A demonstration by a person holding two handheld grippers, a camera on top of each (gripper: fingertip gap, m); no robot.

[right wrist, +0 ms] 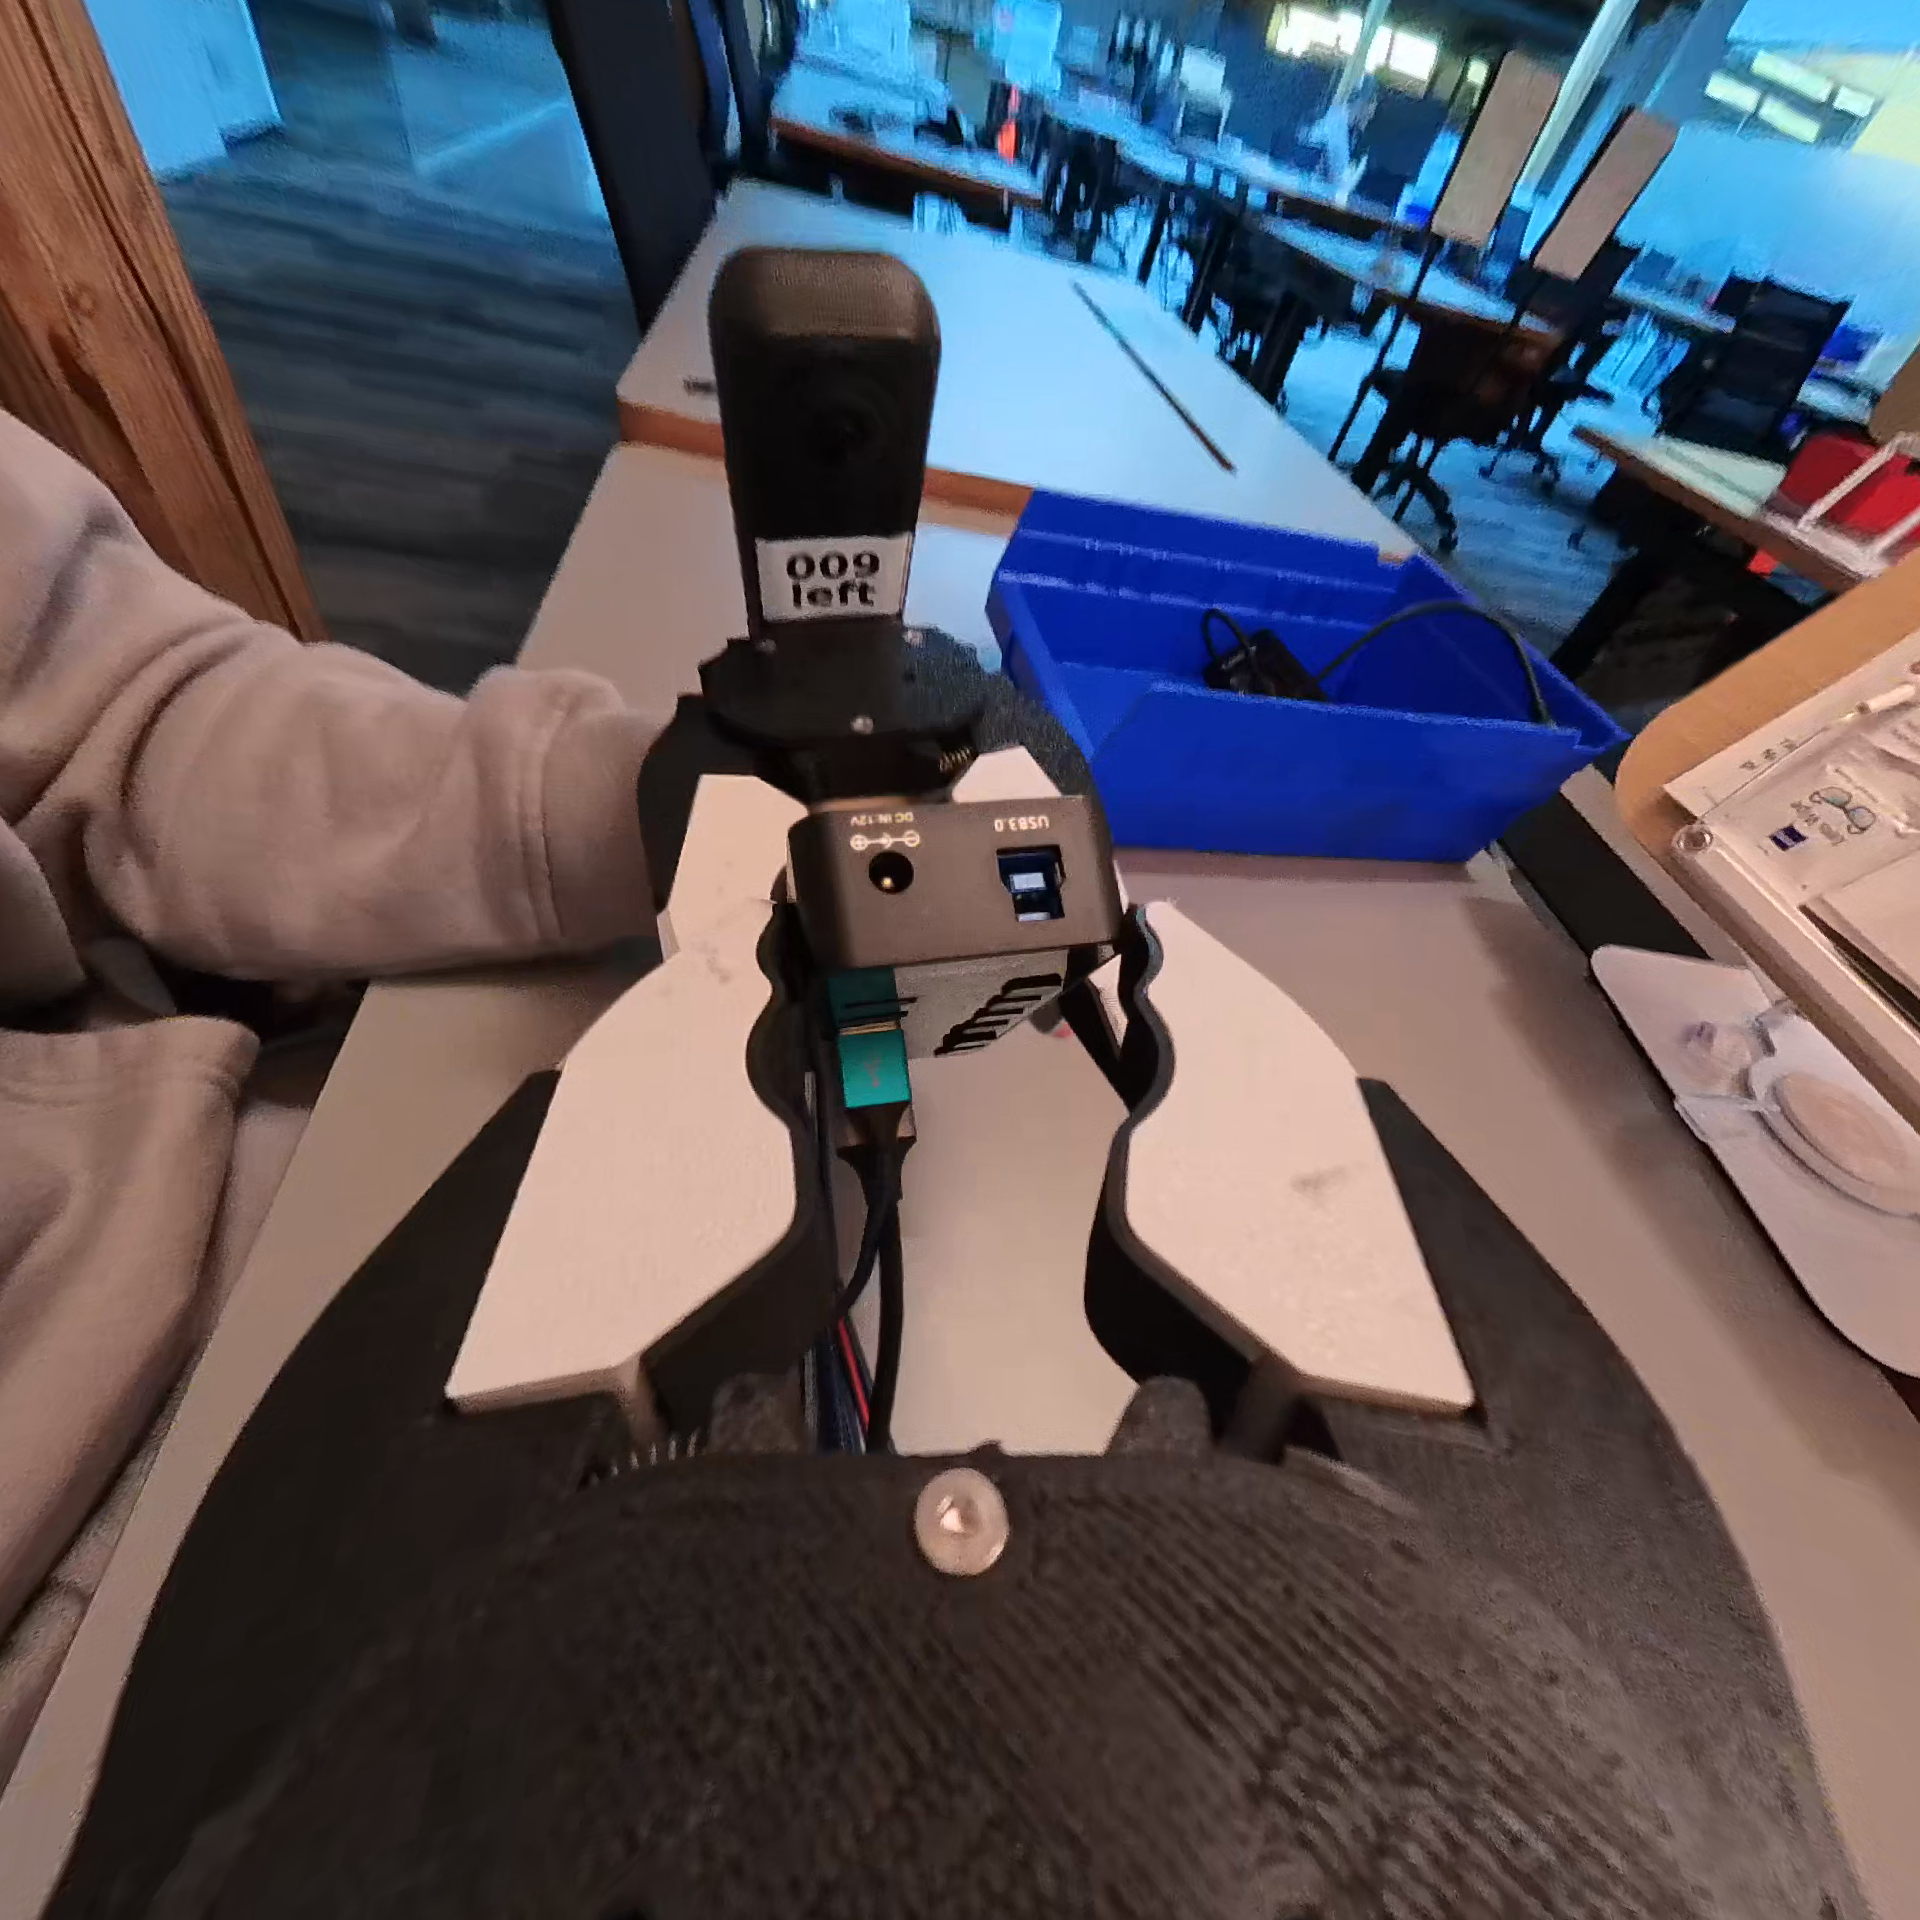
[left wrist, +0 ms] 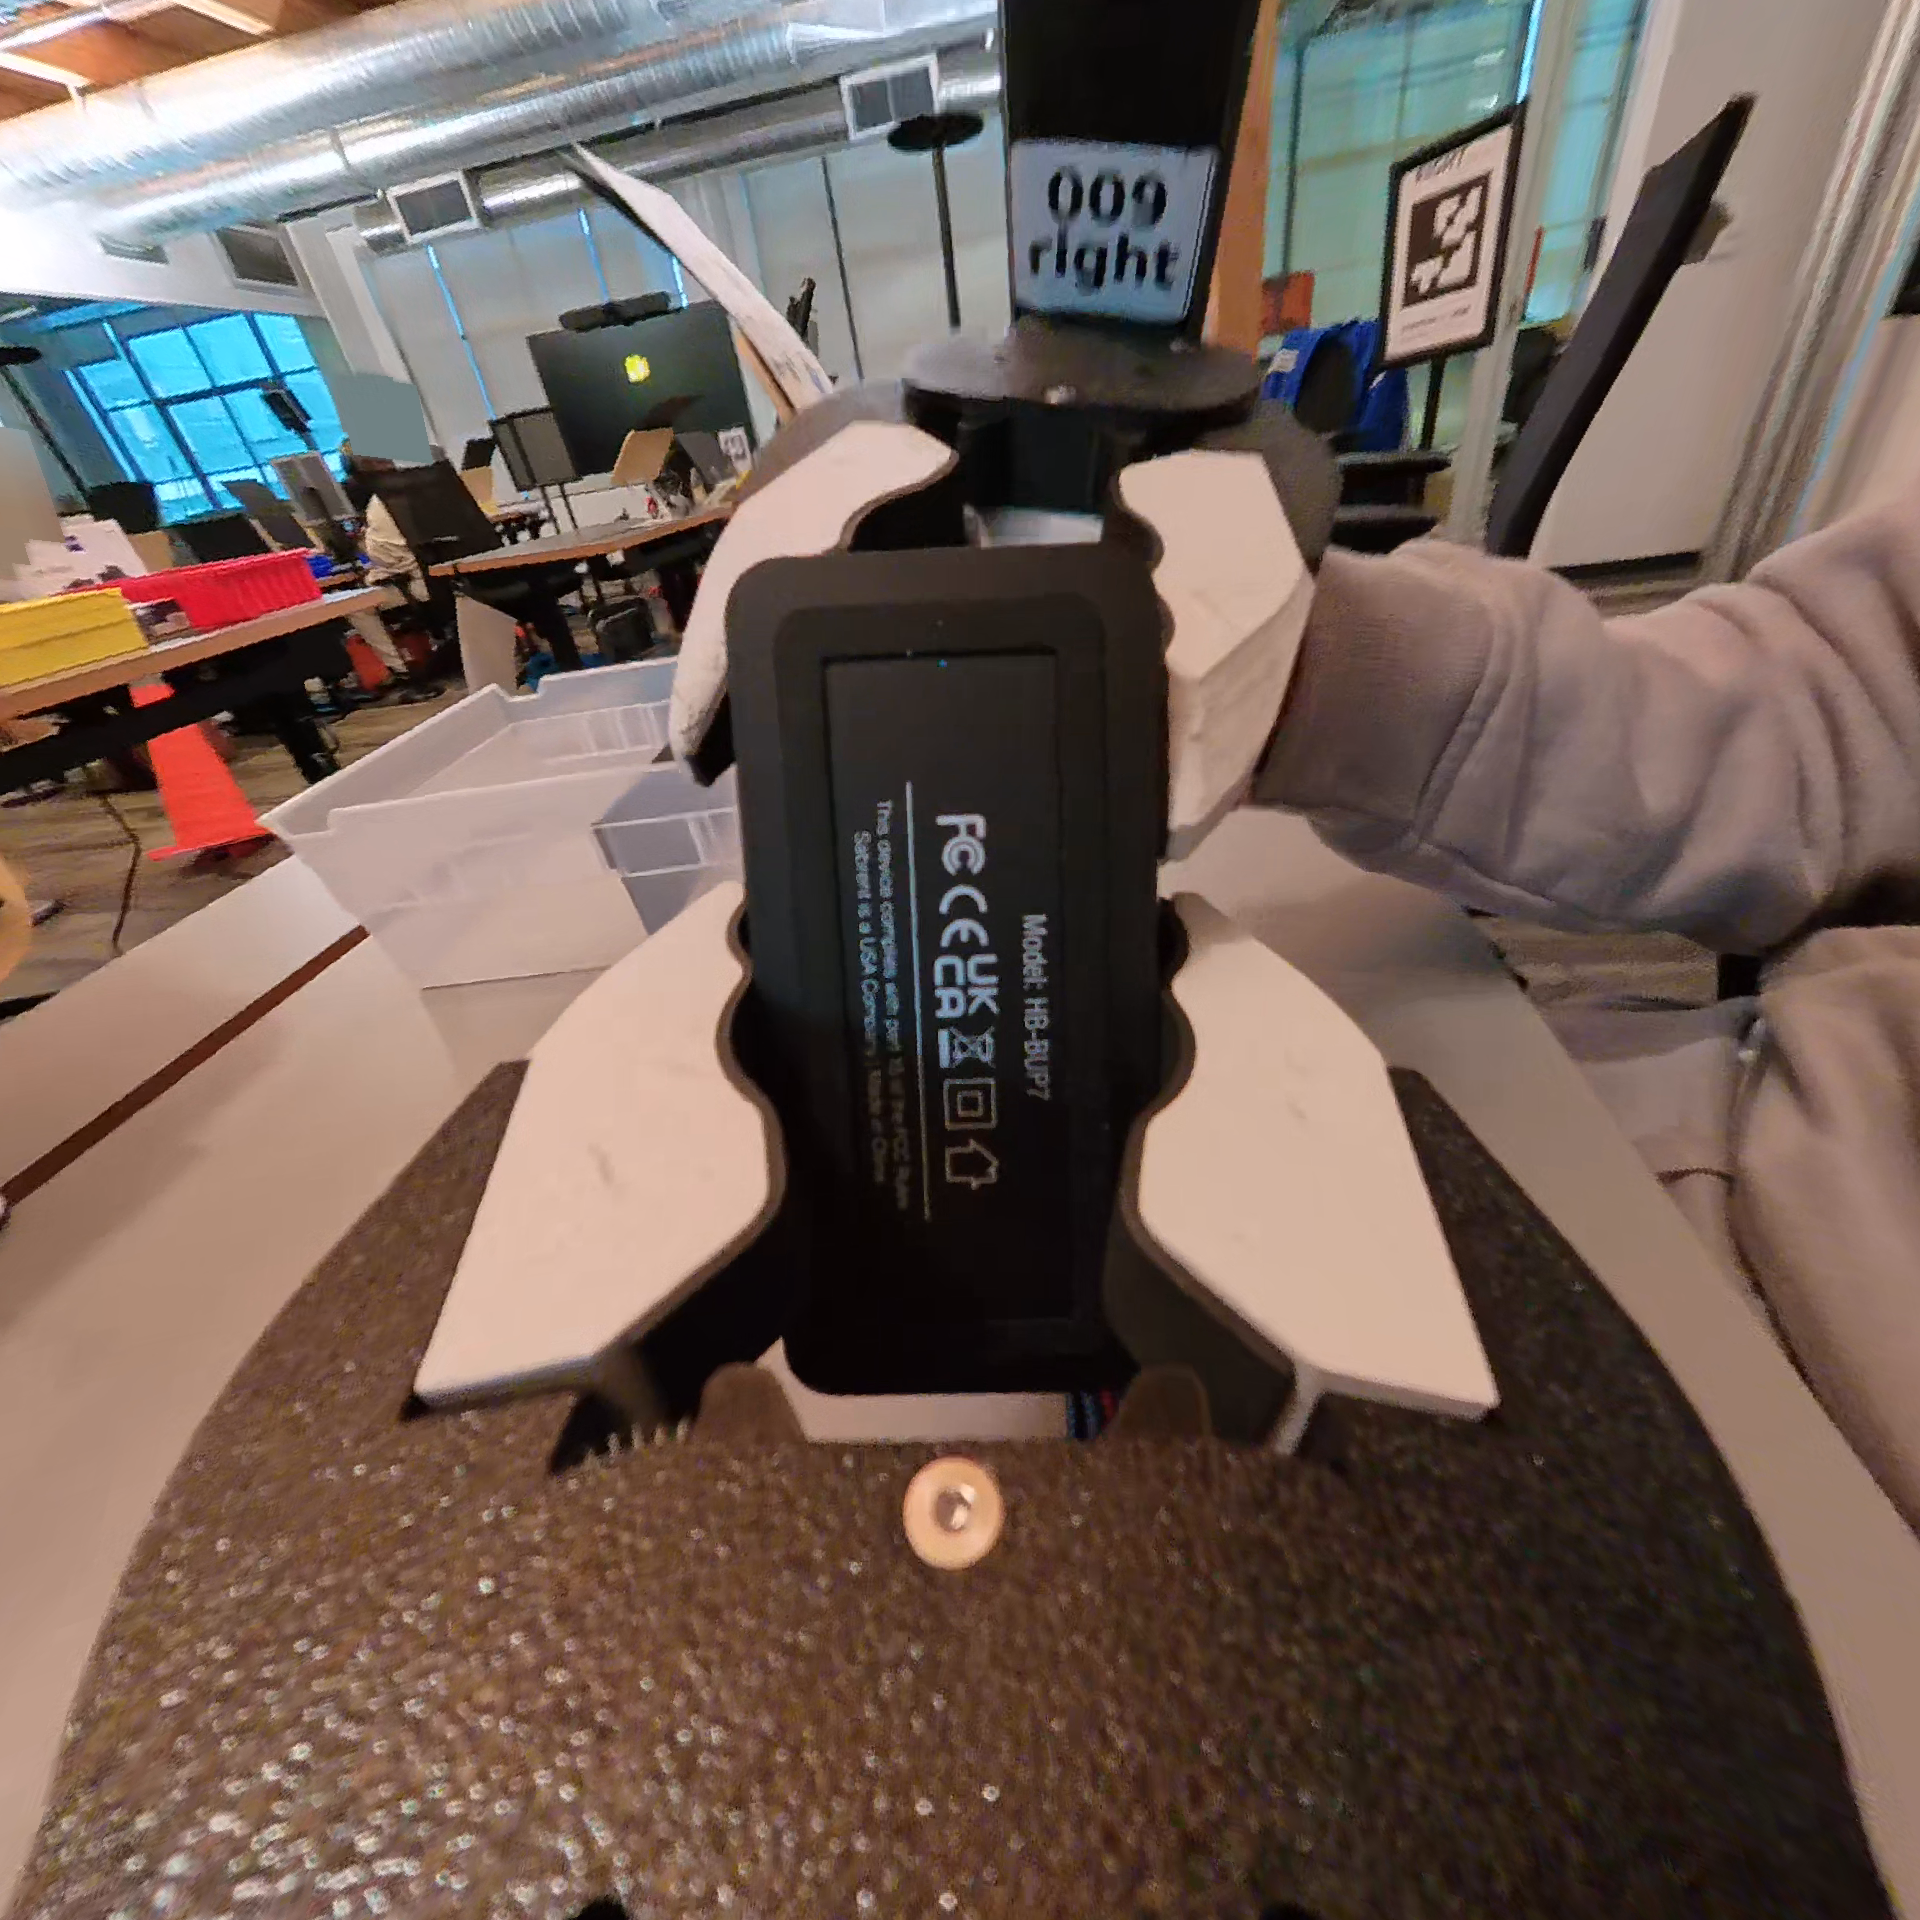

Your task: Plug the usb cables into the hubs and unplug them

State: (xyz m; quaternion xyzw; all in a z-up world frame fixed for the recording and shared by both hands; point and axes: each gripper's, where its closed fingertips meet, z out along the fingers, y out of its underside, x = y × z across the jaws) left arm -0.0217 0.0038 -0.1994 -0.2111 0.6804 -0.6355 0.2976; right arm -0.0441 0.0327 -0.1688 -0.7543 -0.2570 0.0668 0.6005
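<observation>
A black USB hub [left wrist: 945,935] is held off the table between both grippers. My left gripper [left wrist: 956,920] is shut on its near half, label side up. My right gripper [left wrist: 951,727] faces it and closes its white fingers [left wrist: 1226,644] on the far end. In the right wrist view my right gripper [right wrist: 956,925] flanks the hub's end face [right wrist: 951,883], which has a round socket and a blue port. A teal USB plug [right wrist: 873,1070] sits in a port on the hub's underside. Its dark cable [right wrist: 883,1299] runs back between my fingers.
Clear plastic bins [left wrist: 468,821] stand on the grey table [left wrist: 208,1195] beyond the hub. A blue bin [right wrist: 1299,748] holding a black device and cable stands ahead to the right. Papers and blister packets [right wrist: 1808,862] lie at the right edge. Grey sleeves [left wrist: 1558,727] hold the grippers.
</observation>
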